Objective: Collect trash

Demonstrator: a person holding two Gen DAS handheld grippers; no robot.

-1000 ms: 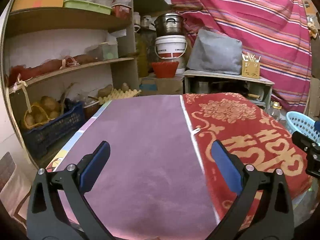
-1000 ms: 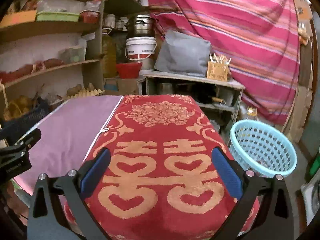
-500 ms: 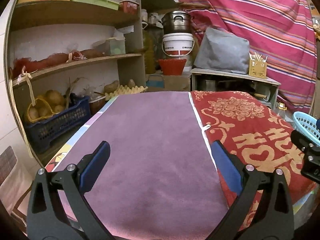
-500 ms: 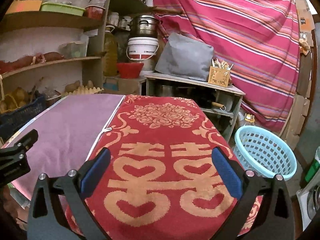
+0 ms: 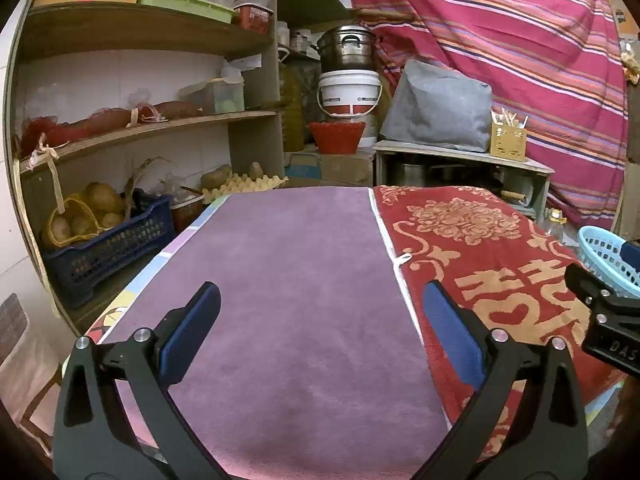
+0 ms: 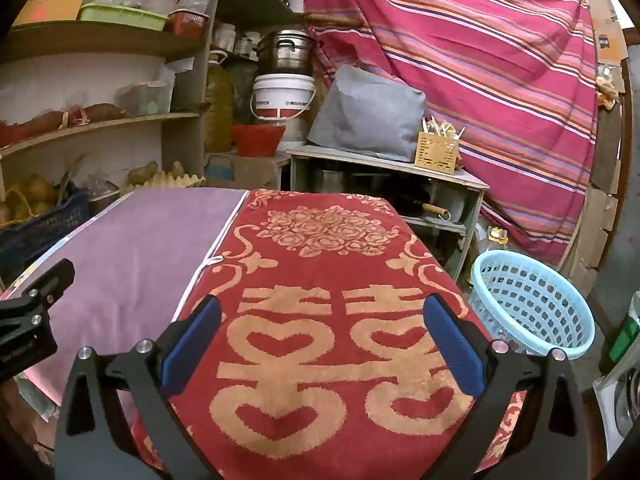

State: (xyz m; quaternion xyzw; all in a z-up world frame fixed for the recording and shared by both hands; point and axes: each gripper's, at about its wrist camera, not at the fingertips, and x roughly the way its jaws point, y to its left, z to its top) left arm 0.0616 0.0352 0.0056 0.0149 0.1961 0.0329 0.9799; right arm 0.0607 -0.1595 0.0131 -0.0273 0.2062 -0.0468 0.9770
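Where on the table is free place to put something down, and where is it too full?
Both cloths lie bare: the purple cloth from the shelf side to its white seam, and the red towel from that seam to the edge by the blue basket. The shelves and the side table are crowded.

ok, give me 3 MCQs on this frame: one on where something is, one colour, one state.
1. Where is the blue basket?
A. on the red towel
B. on the floor, right of the table
C. on a shelf

2. What colour is the cloth under the left tongs?
A. purple
B. green
C. white

3. How do the right tongs stand?
A. shut on trash
B. shut, empty
C. open, empty

Answers:
1 B: it stands low beside the table's right edge.
2 A: plain purple, next to the red towel.
3 C: blue pads wide apart, nothing between.
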